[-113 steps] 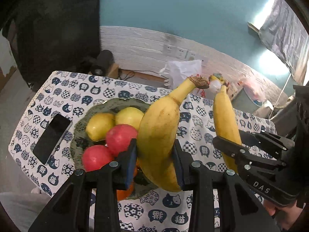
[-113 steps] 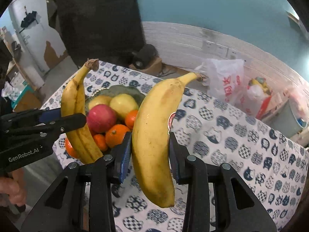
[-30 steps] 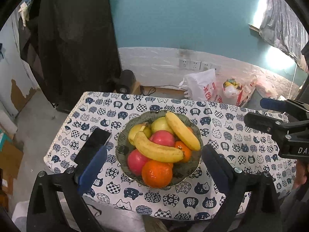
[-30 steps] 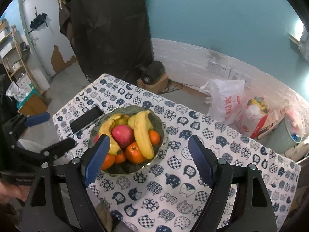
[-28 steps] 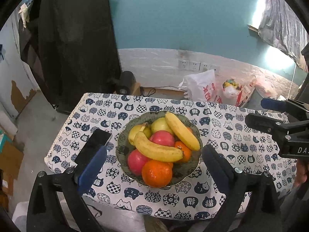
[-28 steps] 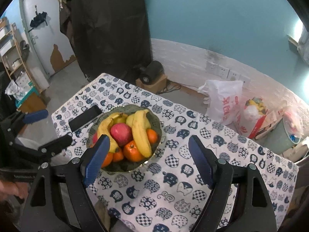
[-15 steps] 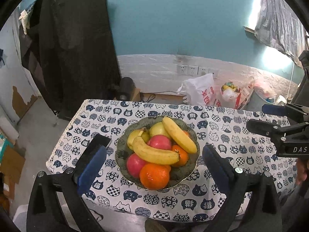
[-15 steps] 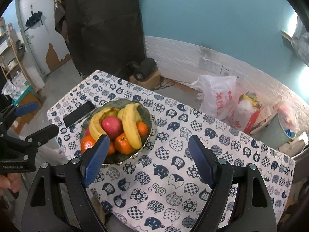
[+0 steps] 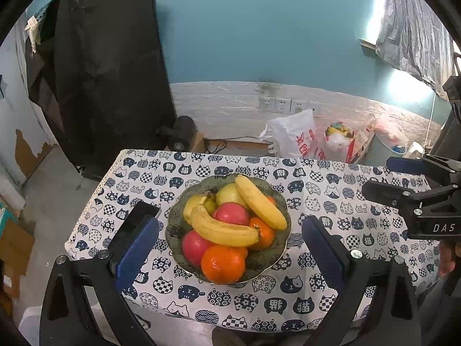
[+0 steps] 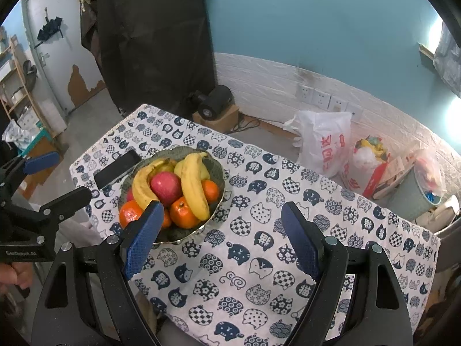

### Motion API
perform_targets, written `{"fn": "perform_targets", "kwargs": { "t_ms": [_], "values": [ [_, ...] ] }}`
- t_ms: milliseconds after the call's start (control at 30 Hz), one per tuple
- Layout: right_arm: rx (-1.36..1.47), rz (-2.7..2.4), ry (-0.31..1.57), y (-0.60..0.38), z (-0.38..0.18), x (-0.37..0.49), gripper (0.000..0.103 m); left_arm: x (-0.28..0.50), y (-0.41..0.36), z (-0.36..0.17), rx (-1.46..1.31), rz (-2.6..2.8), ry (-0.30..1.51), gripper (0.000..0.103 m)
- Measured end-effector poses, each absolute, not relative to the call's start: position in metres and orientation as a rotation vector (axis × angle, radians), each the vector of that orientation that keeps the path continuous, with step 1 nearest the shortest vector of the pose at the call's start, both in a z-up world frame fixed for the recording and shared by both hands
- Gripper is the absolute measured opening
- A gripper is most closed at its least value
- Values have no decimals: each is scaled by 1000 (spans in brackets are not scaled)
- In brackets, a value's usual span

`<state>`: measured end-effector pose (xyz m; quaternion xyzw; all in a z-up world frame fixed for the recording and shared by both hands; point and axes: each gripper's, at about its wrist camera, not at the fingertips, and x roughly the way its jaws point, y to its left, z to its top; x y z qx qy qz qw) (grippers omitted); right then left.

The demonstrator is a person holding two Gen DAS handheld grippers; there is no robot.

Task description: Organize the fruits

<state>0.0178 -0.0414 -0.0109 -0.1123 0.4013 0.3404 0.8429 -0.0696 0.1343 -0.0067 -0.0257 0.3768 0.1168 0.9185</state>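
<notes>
Hovering well above the table (image 9: pixel 314 184), the left gripper (image 9: pixel 229 252) and the right gripper (image 10: pixel 220 236) both stand with their blue-padded fingers (image 9: pixel 135 252) spread wide and nothing between them. The fruit sits piled in the green bowl (image 9: pixel 174 225) on the cat-print cloth: two bananas (image 9: pixel 223 229) lie across the top of red apples (image 9: pixel 232 213), oranges (image 9: pixel 223 263) and a pale green fruit at the back. A dark phone (image 10: pixel 116 168) lies flat just beside the bowl. No loose fruit shows on the cloth, so the sorting looks essentially finished. The sensible way to close this step is to lift both grippers straight away from the heap, keeping the fingers apart and clear of the banana tips, since the top banana rests loosely and a nudge could roll it over the rim.
</notes>
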Motion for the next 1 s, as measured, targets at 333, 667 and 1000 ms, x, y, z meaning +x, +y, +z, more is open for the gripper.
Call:
{"fn": "perform_targets", "kwargs": {
  "t_ms": [333, 667, 1000],
  "values": [
    [-240, 718, 848, -43, -11, 17, 82, -71, 134, -6, -57, 238, 774, 100],
    [-240, 717, 849, -43, -11, 18, 82, -71, 129, -5, -52, 236, 775, 100],
    [-242, 716, 850, -43, -11, 17, 82, -70, 128, -4, -33, 273, 774, 100]
  ]
}}
